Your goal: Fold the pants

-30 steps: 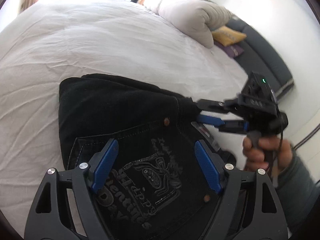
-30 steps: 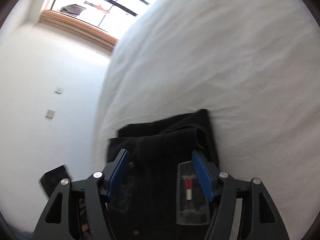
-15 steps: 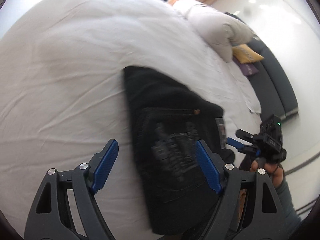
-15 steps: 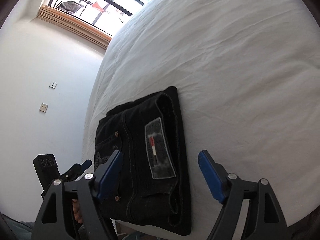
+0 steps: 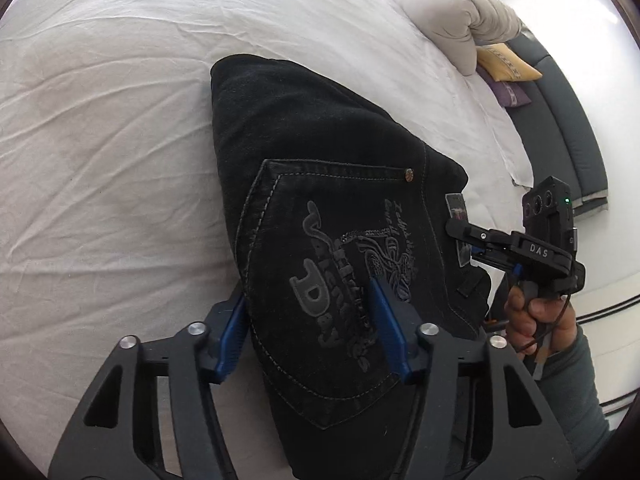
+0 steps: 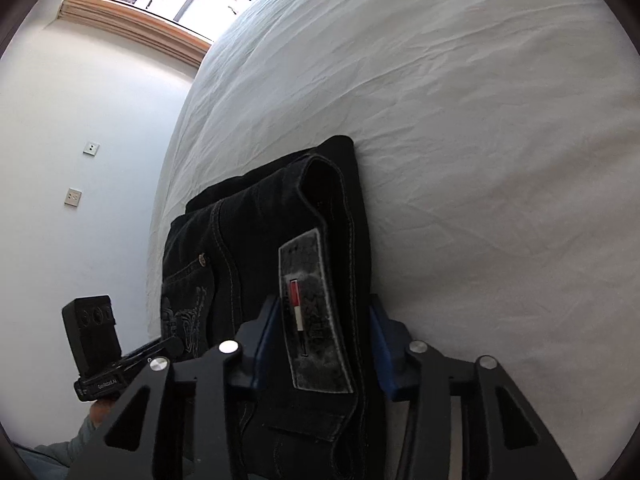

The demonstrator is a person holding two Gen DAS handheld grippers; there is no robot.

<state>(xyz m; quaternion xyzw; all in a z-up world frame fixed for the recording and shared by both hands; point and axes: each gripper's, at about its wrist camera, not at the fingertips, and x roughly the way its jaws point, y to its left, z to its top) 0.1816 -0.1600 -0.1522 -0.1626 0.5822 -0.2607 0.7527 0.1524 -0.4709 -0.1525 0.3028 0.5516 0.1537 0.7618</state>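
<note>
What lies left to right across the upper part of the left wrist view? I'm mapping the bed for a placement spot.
White bedsheet → folded black pants → rolled pale duvet → yellow cushion → dark sofa.

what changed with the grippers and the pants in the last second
Both grippers have just been closing around the folded pants: the left gripper now straddles the pocket edge, the right gripper the waistband with the label. Half a second ago both stood wide open, drawn back. The pants stayed folded on the bed.
</note>
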